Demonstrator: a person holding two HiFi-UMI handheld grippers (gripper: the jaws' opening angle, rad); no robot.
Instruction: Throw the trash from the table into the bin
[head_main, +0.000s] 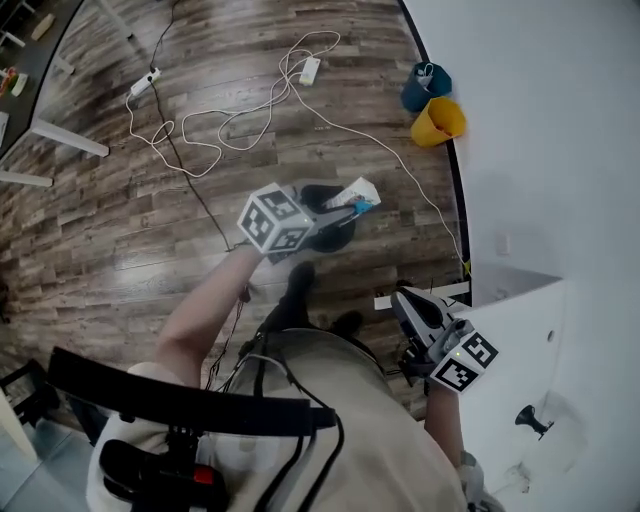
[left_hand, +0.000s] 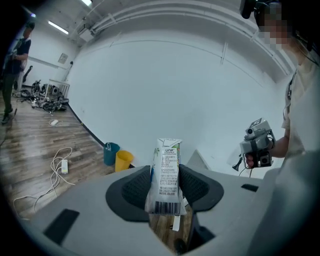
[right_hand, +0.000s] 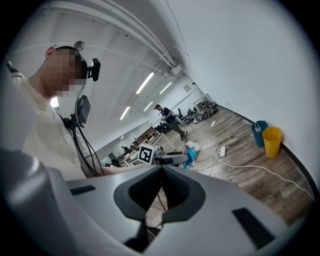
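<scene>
by the wall (head_main: 540, 120) sit two bins (head_main: 438, 121); left fingers (left_hand: 134, 192) pinch one carton (left_hand: 167, 177), right fingers (right_hand: 136, 192) pressed together.

Head view looks steeply down, gripper views nearly level; all share the yellow bin (left_hand: 123, 161).

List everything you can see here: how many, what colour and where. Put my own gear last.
teal bin: one, teal, on the floor against the wall
yellow bin: one, yellow, right beside the teal bin
power strips: two, white, on the floor
cables: several, mostly white, looped across the floor
table: one, white, at the right by the wall
drink carton: one, white with print, between the left gripper's pads
left hand-held gripper: one, grey with black pads, shut on the drink carton
right hand-held gripper: one, same colours, shut, nothing held
</scene>
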